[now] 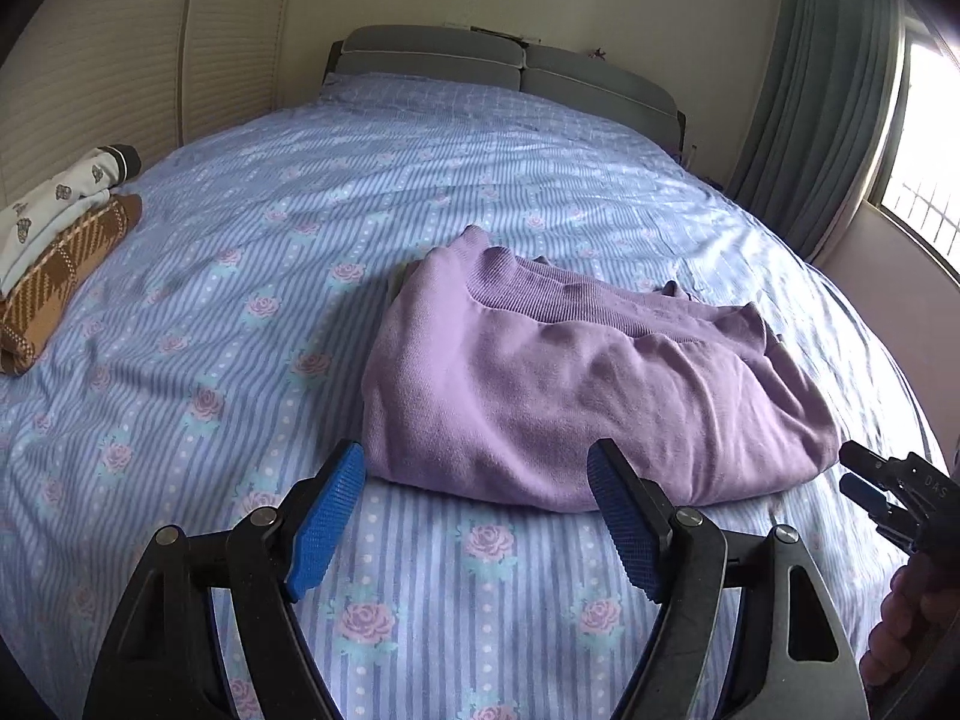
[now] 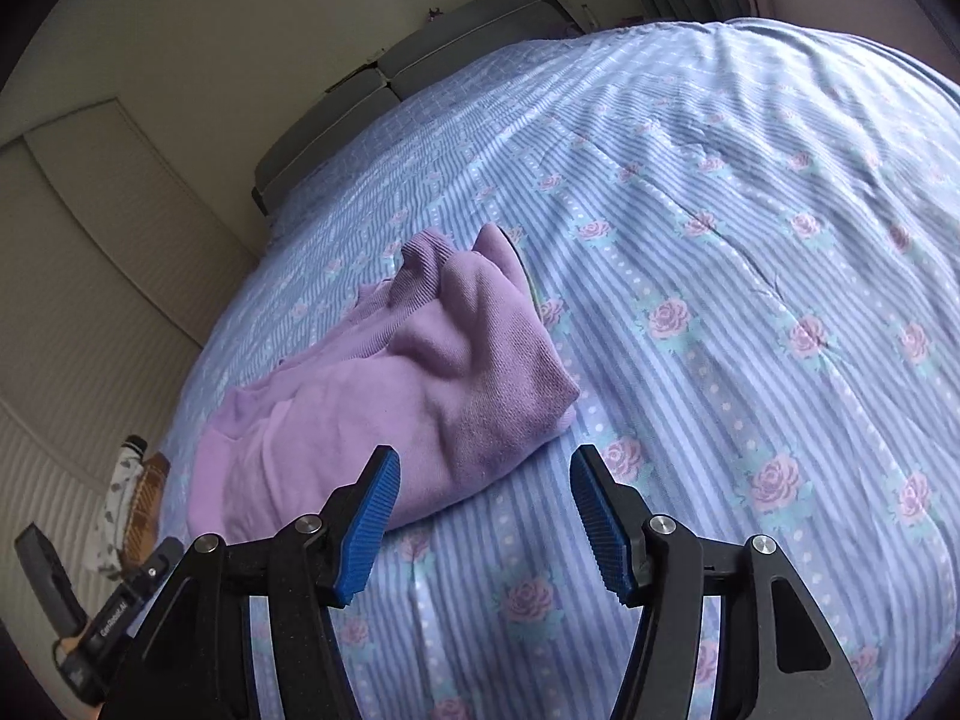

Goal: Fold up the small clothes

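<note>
A folded purple sweater (image 1: 576,384) lies on the blue striped bedsheet with roses (image 1: 240,312). My left gripper (image 1: 480,516) is open and empty, just in front of the sweater's near edge. The right gripper's tips (image 1: 864,480) show at the right edge of the left wrist view, beside the sweater's right end. In the right wrist view the sweater (image 2: 384,408) lies ahead and left. My right gripper (image 2: 486,516) is open and empty, its left finger close to the sweater's near edge.
A stack of folded clothes, white printed on brown plaid (image 1: 54,258), sits at the bed's left edge; it also shows in the right wrist view (image 2: 135,504). Grey headboard (image 1: 480,69) at the far end. Curtain and window (image 1: 840,120) at right. Bedsheet (image 2: 750,300) stretches to the right.
</note>
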{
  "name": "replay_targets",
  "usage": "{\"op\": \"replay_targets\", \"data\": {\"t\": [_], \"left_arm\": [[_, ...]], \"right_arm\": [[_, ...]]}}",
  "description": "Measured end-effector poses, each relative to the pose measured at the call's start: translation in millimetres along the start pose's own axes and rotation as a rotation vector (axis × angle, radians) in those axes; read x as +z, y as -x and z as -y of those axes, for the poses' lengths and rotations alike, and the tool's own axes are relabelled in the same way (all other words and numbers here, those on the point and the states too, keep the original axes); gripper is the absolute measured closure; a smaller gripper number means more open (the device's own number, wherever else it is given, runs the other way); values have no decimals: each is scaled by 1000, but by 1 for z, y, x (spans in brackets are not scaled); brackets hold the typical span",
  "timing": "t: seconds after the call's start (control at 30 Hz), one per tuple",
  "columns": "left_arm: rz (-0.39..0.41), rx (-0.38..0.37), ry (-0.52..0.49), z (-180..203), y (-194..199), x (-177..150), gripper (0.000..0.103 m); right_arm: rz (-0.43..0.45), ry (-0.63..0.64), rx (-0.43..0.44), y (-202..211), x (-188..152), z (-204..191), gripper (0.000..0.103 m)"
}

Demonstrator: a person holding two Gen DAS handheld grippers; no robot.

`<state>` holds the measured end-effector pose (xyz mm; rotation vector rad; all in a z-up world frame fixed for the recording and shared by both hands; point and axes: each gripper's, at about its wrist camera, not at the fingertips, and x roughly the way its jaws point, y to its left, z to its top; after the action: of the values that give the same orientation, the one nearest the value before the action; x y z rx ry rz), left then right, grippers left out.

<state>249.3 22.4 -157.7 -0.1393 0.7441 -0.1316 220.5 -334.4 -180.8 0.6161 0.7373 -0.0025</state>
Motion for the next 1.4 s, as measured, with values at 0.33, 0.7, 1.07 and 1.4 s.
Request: {"op": "replay_targets", "data": {"t": [0.33, 0.7, 1.07, 1.4], "left_arm": [[-25, 0, 19, 1, -7, -3, 27], [-21, 36, 90, -8, -13, 9, 27], [-14, 58, 119, -26, 6, 16, 27], [55, 179, 190, -106, 60, 25, 27]], "right_arm": [[-72, -206, 109, -44, 3, 17, 43], [10, -240, 106, -70, 12, 9, 45], [95, 2, -9, -38, 31, -52, 75], [278, 520, -177, -36, 6, -226, 76]]}}
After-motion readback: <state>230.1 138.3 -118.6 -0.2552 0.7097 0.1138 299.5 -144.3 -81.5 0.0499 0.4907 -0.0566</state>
